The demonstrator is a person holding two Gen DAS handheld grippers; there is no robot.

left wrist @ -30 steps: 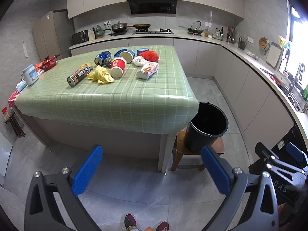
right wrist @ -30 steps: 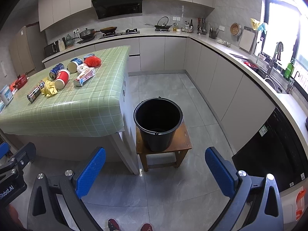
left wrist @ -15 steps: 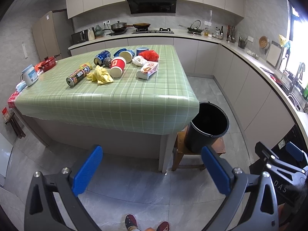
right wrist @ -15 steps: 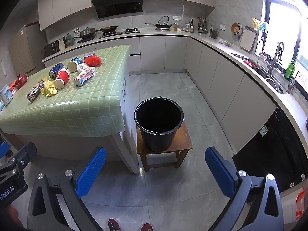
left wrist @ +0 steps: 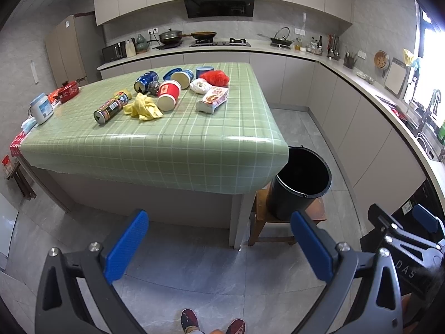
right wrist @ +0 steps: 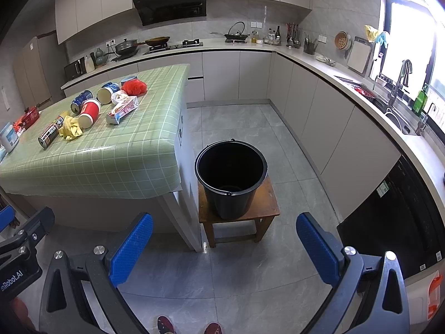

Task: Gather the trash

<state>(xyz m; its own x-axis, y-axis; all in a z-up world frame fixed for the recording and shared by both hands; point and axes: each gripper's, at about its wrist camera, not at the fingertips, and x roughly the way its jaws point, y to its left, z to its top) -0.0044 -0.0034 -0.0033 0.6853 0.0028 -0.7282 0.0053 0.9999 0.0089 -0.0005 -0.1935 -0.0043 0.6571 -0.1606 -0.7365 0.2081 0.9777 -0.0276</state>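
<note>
Trash lies scattered on the far part of the green checked island top (left wrist: 172, 150), well apart from both grippers: a dark tall can (left wrist: 109, 109) on its side, a crumpled yellow glove (left wrist: 144, 107), a red paper cup (left wrist: 169, 95) tipped over, a flat snack packet (left wrist: 212, 99), a white crumpled wad (left wrist: 200, 85), a red mesh ball (left wrist: 215, 77) and blue cans (left wrist: 146, 80) behind them. The black plastic bucket (right wrist: 230, 178) stands upright on a small wooden stool (right wrist: 267, 208) just beside the island's corner; its round mouth is open and nothing shows inside it but a dark bottom.

Compared with half a second ago, nothing on the island has shifted, the bucket sits in the same spot, and both views are almost unchanged.

The left gripper (left wrist: 219, 246) hovers low over the grey tiled floor with its blue ribbed pads spread wide and nothing between them. The right gripper (right wrist: 224, 246) is likewise spread wide and empty, pointed toward the stool. The island cloth is glossy. The person's shoes (right wrist: 189, 325) show at the bottom edge.
</note>
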